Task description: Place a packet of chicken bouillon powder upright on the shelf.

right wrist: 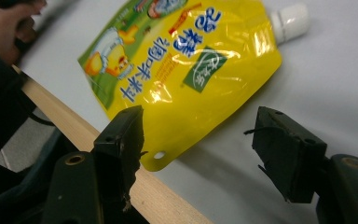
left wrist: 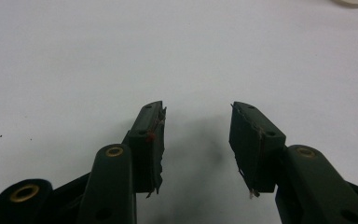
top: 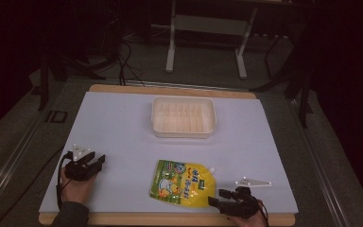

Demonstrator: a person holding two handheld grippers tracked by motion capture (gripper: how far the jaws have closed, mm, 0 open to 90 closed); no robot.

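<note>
Pouch (top: 183,184), yellow with green print and a white spout, lies flat on the pale surface (top: 123,132) in the high view, at about 6 o'clock from the white tray (top: 184,117) that sits well apart from it toward the far edge. We see our right claw (top: 216,197) at about 4 o'clock from the pouch, just beside its near right corner, jaws spread and nothing between them. Our left claw (top: 98,161) rests at about 9 o'clock from the pouch, well apart from it, over bare surface, with the hand (top: 77,187) behind it near the front edge. In the left gripper view we look along that claw's (left wrist: 196,116) two black jaws, which stand apart and released, with plain white surface (left wrist: 121,56) between and beyond them; a sliver of the tray's rim (left wrist: 354,2) shows at about 1 o'clock in the corner. In the right gripper view our claw (right wrist: 198,123) is wide open and holds nothing: the pouch (right wrist: 186,70) lies ahead at 12 o'clock, its bottom corner with the small punched hole just beside the left jaw, though we cannot tell whether they touch. Its white spout (right wrist: 289,19) points to about 1 o'clock. A wooden edge (right wrist: 70,121) of the surface runs under the left jaw, and our other hand (right wrist: 7,23) shows at about 10 o'clock.
</note>
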